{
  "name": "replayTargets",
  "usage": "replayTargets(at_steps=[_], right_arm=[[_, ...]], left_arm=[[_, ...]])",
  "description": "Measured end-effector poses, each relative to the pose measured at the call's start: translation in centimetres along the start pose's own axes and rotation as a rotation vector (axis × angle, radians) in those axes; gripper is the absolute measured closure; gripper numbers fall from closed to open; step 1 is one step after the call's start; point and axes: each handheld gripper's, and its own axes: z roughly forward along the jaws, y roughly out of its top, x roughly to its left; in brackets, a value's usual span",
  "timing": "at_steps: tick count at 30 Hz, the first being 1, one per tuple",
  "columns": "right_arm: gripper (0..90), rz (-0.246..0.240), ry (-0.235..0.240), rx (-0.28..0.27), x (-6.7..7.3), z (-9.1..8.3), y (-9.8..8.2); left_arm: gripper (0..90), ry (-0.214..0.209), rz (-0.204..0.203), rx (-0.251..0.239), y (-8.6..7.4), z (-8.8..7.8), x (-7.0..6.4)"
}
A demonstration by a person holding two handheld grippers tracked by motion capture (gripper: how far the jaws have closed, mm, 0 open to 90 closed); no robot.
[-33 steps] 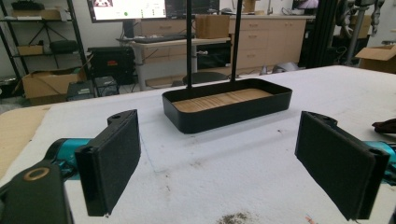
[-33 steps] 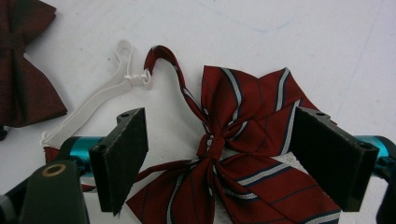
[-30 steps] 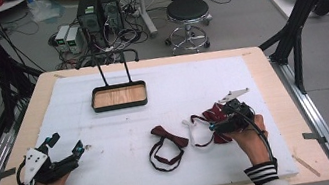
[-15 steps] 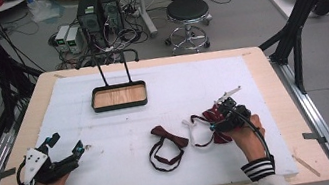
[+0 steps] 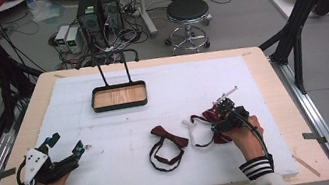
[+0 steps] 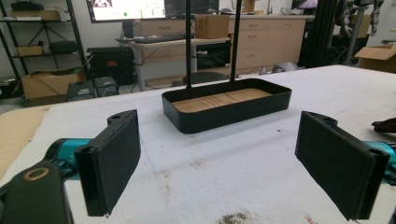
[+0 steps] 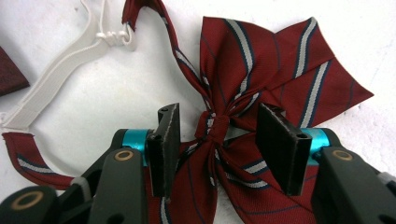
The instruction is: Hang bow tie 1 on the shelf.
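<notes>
Right, the striped bow tie [image 7: 261,60] lies flat on the white pad of the bench [image 5: 263,86], at its right side, dark red with grey and navy stripes, its white elastic strap [image 7: 65,65] curling off toward the middle. Over it sits the right hand-held gripper [image 7: 217,140], and its jaws have just been closing: they stand about half open, one on each side of the tie's centre knot, the knot between them, and neither pad presses on the cloth. In the high view that right hand-held gripper [image 5: 222,118] rests low on the tie [image 5: 207,118], with the person's hand behind it.

Just left of it, near the bench's middle, lies a second bow tie [image 5: 167,137], plain dark red, its dark strap looped toward the near edge.

Farther out, a black tray [image 5: 119,96] with a wooden floor and two upright rods stands toward the far left of the pad.

Over at the near left corner, the left hand-held gripper [image 6: 219,163] lies wide open on bare pad, holding nothing, pointing at that tray [image 6: 224,107].
</notes>
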Motion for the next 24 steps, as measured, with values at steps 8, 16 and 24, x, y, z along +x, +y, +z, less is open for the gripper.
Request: replayTargets(at_steps=[8, 16, 24], right_arm=[[60.1, 0.003, 0.005, 0.043, -0.12, 0.68, 0.29], [72.6, 0.016, 0.021, 0.067, -0.02, 0.82, 0.55], [74.7, 0.004, 0.014, 0.072, 0.16, 0.82, 0.73]], left_arm=[[14.7, -0.001, -0.001, 0.0, 0.0, 0.0, 0.01], [14.7, -0.001, -0.001, -0.001, -0.01, 0.0, 0.01], [14.7, -0.001, -0.001, 0.0, 0.0, 0.0, 0.01]])
